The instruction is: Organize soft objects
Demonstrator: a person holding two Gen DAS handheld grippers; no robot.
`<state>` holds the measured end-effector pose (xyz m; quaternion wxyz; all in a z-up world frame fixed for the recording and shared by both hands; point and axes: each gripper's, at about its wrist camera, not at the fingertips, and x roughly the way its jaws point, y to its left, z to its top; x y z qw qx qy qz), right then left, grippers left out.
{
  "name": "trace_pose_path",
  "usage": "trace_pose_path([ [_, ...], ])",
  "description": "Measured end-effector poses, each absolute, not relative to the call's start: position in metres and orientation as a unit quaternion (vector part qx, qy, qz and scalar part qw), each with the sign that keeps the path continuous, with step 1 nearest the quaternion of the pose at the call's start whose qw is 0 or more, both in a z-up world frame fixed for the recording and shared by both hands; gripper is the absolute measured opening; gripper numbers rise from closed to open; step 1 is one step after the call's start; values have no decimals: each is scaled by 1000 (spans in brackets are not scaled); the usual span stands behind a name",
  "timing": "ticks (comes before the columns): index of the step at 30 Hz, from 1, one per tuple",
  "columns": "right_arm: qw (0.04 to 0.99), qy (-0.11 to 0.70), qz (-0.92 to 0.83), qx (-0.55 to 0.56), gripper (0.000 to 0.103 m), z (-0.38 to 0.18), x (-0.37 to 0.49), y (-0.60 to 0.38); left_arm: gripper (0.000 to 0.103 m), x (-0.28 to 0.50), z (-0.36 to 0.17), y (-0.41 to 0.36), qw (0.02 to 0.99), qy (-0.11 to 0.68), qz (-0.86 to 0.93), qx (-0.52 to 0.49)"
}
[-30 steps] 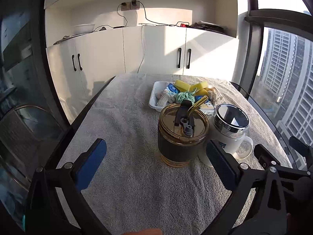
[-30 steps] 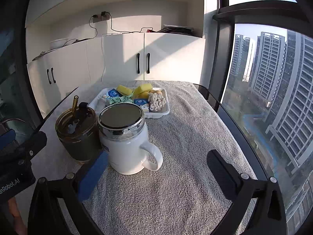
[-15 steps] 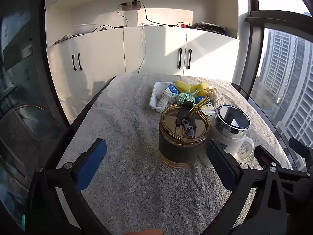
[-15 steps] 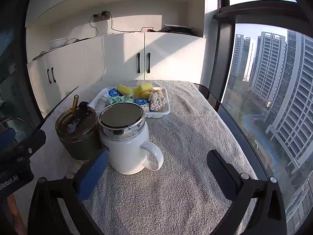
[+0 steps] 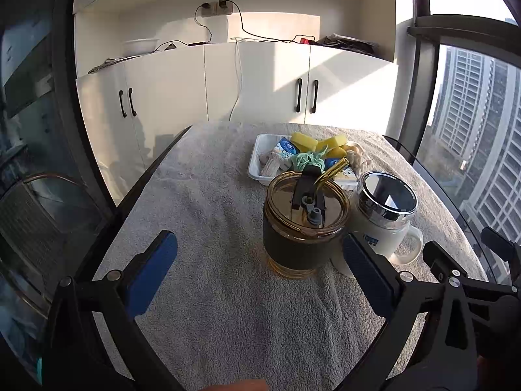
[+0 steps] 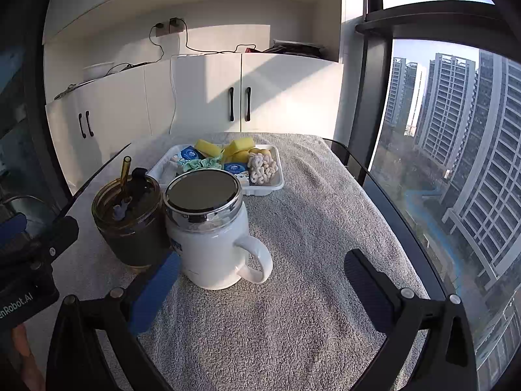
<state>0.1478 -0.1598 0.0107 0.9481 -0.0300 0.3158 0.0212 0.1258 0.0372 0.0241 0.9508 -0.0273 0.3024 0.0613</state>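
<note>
Grippers [image 5: 259, 268] [image 6: 260, 280] gape; tray [image 6: 278, 181] holds sponges [image 6: 242, 145], scrunchie [image 6: 202, 163].

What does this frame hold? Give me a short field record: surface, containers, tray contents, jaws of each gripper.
surface: grey towel covering the table
containers: amber tumbler with straw and white mug with chrome lid, side by side
tray: white tray behind them, holding yellow sponges, a green scrunchie, a white scrunchie and blue-and-white packets
left gripper: jaws open, empty
right gripper: jaws open, empty
</note>
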Motion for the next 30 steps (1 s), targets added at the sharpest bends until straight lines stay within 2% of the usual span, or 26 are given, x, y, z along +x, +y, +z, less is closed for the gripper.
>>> trace_pose_path([
  [30,948,317,22,-31,103,10,149,-161,103,131,22,36,950,306,61,-27],
])
